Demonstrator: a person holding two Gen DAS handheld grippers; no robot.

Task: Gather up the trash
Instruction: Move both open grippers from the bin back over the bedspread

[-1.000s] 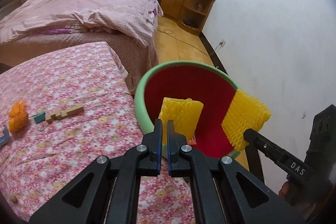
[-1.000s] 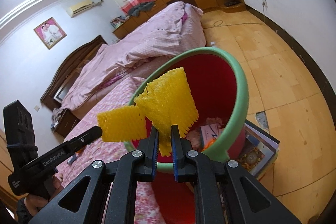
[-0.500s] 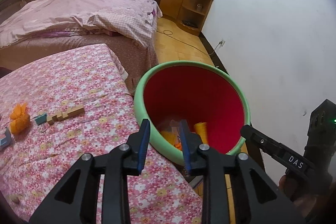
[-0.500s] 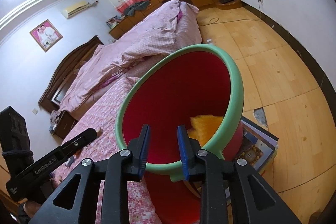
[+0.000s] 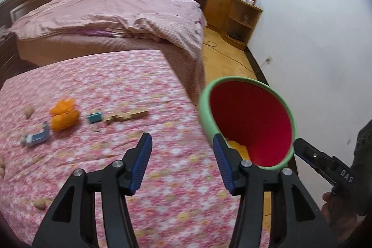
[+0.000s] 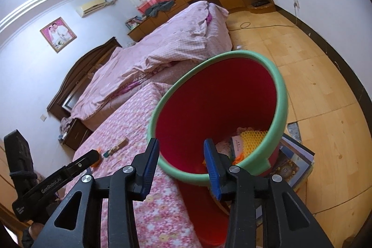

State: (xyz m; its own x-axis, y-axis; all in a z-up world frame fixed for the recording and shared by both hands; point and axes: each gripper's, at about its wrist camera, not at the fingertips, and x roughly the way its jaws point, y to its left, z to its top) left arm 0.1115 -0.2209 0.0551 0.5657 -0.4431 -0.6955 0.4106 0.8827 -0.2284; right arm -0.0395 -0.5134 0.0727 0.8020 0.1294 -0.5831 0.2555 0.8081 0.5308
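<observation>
Both hand-held grippers have just been opening and hold nothing — the left hand-held gripper point(image 5: 182, 163) and the right hand-held gripper point(image 6: 182, 160). The orange trash point(image 5: 63, 115) lies on the flowered desk point(image 5: 116, 89), ahead-left of the left one — the nearer; the red bin point(image 5: 251, 122) stands at its right.

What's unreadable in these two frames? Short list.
- Bin contents: in the left wrist view the rim and the left hand-held gripper hide all but a yellow patch.
- Small pieces on the floral bedspread: motion blur, left wrist view.
- Stack under the bin: mostly covered, right wrist view.
</observation>
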